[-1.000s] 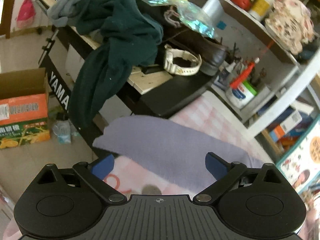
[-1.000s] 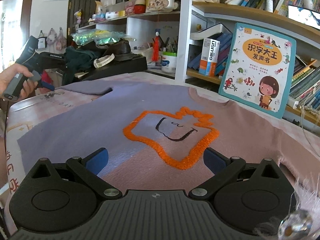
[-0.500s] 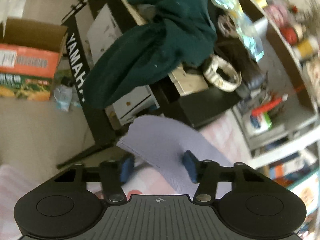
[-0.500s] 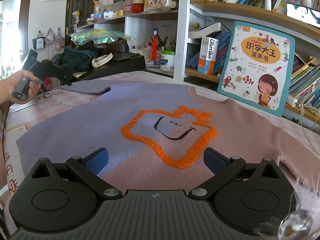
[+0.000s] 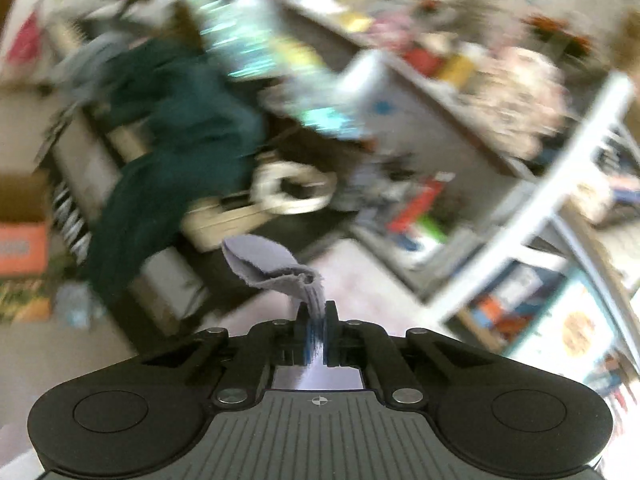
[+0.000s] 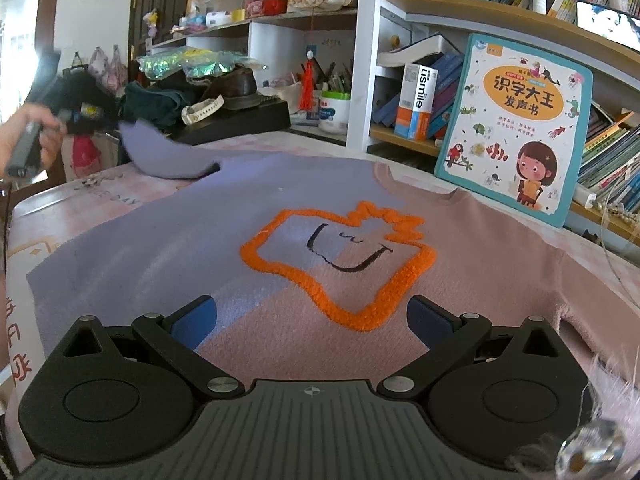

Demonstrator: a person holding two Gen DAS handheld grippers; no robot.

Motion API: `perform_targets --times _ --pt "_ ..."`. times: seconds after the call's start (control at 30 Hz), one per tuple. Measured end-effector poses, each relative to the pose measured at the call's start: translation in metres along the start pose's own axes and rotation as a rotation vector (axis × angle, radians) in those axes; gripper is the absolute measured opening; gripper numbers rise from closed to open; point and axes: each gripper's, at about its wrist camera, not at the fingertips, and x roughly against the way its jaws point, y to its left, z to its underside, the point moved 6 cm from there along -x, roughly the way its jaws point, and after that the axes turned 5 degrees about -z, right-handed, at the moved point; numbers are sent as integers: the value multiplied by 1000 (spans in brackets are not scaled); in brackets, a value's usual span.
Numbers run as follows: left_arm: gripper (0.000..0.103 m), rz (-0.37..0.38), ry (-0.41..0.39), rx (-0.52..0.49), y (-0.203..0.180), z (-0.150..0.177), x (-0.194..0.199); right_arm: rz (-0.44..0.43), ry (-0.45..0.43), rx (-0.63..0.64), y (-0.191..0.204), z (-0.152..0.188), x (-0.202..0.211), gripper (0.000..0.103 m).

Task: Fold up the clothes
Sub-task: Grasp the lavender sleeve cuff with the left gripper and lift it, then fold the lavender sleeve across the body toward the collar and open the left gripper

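While the left gripper (image 5: 315, 312) pinched the sweater's lilac sleeve (image 5: 276, 270), the right gripper (image 6: 312, 316) gaped empty; a white box (image 6: 416, 100) read "usmile".

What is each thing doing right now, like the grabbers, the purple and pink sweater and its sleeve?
Left gripper: shut, pinching the sleeve.
Lavender sleeve: end lifted off the table.
Lavender-and-pink sweater with the orange outline: body lying flat, spread out.
Right gripper: open, holding nothing, over the sweater.
Picture book with a cartoon girl: upright, leaning on the shelf.
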Motion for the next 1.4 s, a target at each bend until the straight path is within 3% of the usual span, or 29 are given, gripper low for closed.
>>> perform_targets --times 0.2,0.37,0.5,0.63,0.8,0.9,0.97,1.03,1.13,1.23,1.33,1.4 --pt "3 195 1 -195 -117 19 8 31 7 -27 -5 1 -1 102" --pt "3 319 56 -297 -199 61 -4 41 -7 -58 -12 1 1 102" --pt "3 386 127 -356 -255 101 -14 48 -26 -91 -17 1 5 102" --pt "4 397 213 -421 -291 151 -36 47 -41 -137 -25 1 7 102" --pt "5 375 349 -468 -306 211 -65 28 -49 -200 -35 2 8 102" --pt "22 391 421 -482 -309 236 -68 30 -51 -225 -39 2 9 102" --pt "54 421 449 -492 -313 246 -63 50 -49 -232 -40 2 9 102" --pt "73 476 442 -505 -319 245 -48 63 -45 -229 -40 3 8 102" --pt "80 555 410 -548 -325 238 -21 68 -37 -223 -39 3 7 102" --pt "82 583 365 -570 -318 223 5 76 -29 -218 -38 3 5 102" --pt "82 507 305 -622 -299 213 18 81 -30 -217 -38 4 5 102" --pt "82 413 242 -694 -277 210 25 80 -28 -219 -38 4 5 102"
